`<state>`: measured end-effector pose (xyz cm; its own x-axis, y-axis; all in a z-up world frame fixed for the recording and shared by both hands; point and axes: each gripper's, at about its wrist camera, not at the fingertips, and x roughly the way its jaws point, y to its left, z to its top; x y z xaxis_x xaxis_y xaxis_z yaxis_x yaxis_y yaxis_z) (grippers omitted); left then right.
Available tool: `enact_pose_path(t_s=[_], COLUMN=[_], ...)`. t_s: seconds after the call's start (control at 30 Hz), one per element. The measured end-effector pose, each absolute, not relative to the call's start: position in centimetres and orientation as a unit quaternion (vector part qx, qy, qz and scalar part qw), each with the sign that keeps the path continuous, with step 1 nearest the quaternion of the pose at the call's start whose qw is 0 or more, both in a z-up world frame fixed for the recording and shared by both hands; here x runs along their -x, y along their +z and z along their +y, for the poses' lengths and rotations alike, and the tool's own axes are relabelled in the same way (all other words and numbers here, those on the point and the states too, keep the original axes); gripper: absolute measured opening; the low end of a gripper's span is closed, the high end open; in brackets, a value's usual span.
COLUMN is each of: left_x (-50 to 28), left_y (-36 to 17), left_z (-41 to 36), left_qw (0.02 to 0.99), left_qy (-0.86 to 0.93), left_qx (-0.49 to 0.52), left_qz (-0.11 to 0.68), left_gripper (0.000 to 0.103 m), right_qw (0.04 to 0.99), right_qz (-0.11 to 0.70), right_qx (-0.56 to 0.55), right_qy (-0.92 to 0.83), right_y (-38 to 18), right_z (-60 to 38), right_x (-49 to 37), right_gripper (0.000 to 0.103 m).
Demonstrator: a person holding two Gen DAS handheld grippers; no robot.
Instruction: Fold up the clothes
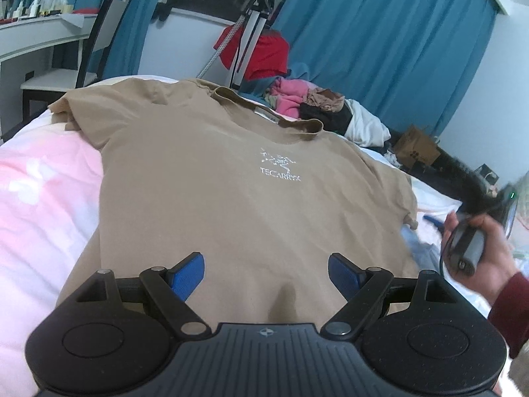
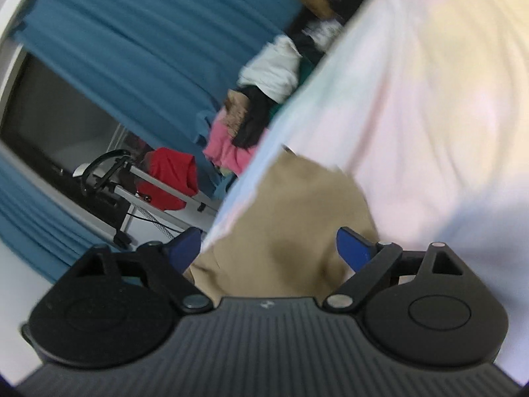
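A pale pink bedspread [image 1: 43, 198] covers the bed, and a tan T-shirt [image 1: 231, 205] lies spread flat on it, print up, collar toward the clothes pile [image 1: 307, 102] at the shirt's far side. Over the shirt's near hem, the left gripper [image 1: 266, 273] is wide open, holding nothing. At the shirt's right edge, the right gripper [image 2: 268, 248], tilted and blurred, gapes equally wide, empty.

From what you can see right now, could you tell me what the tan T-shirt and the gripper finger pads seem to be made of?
The tan T-shirt looks like soft matte knit, probably cotton jersey: it drapes in gentle creases and has a ribbed collar. Its white chest logo seems printed. The left gripper has blue pads with a finely ridged surface, probably rubber or plastic; I cannot tell which.
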<state>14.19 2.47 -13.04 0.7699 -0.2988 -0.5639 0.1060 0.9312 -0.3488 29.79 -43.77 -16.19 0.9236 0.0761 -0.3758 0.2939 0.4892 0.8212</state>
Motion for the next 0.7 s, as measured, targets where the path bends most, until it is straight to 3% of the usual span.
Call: enact_pose_path(t_s=[0.13,0.33,0.57,0.7], left_x=[-14.2,-14.9,-16.7,-17.4], left_y=[-13.1,-13.9,-15.2,-15.8], left_z=[2.4,2.3,2.0,1.8], left_qw=[0.93,0.93,0.931,0.93], left_qy=[-0.102,-0.087,-0.058,-0.051], left_qx=[0.144,0.139,0.124,0.121], left_qz=[0.322,0.329,0.339,0.344], left_gripper=[0.084,0.084,0.084,0.084], right_qw=[0.804,0.822,0.851,0.861], right_qz=[0.205,0.206,0.078,0.099], right_qx=[-0.555,-0.531,-0.52,-0.5], right_qy=[-0.056,-0.031,0.005,0.001], right_y=[-18.7,-20.1,-19.2,-19.2], right_z=[-44.0,-43.0,-43.6,-43.3], right_x=[-29.9,-32.9,-33.2,-34.1], right_gripper=[0.092,0.092,0.087,0.086])
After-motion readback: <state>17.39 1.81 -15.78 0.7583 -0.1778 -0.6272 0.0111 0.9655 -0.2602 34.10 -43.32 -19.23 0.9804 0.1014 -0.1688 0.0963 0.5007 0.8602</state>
